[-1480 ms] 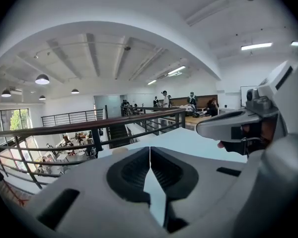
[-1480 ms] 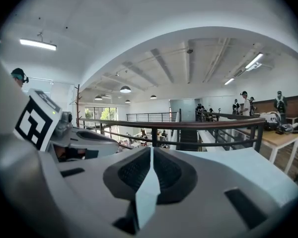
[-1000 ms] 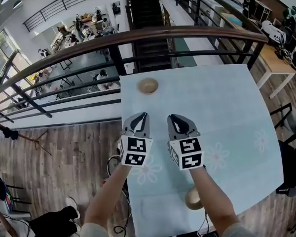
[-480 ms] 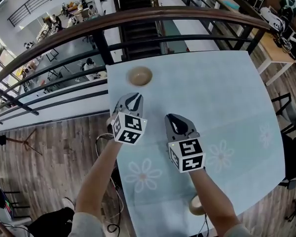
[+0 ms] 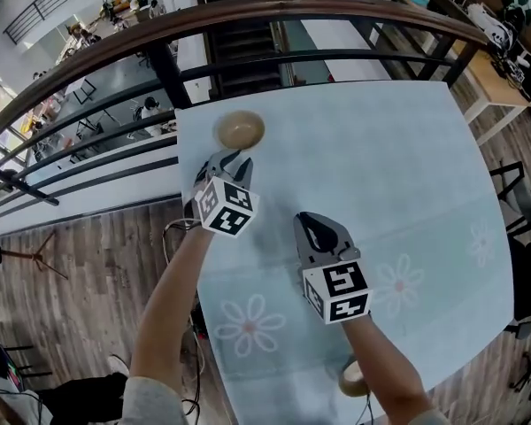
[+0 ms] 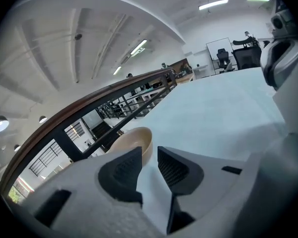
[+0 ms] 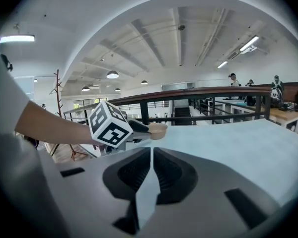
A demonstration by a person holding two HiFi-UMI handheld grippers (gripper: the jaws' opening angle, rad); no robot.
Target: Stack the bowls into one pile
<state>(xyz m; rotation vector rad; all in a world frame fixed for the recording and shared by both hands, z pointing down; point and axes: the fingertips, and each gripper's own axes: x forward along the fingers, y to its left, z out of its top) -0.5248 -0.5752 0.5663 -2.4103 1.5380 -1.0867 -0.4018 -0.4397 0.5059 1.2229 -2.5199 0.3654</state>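
A tan bowl sits upright near the table's far left corner. My left gripper is just short of it, jaws opening. In the left gripper view the bowl lies right beyond the fingertips, its rim partly behind the left one, with nothing pressed between the pads. My right gripper hovers over the middle of the table, shut and empty. From it I see the far bowl past my left gripper's marker cube. A second tan bowl rests at the near edge, partly hidden under my right forearm.
The table has a pale blue cloth printed with white flowers. A dark railing runs just beyond the far edge, with a drop to a lower floor. The left table edge is close to the far bowl.
My left gripper has travelled forward and down to the far bowl, rolled, and its jaws have parted. My right gripper has sunk a little.
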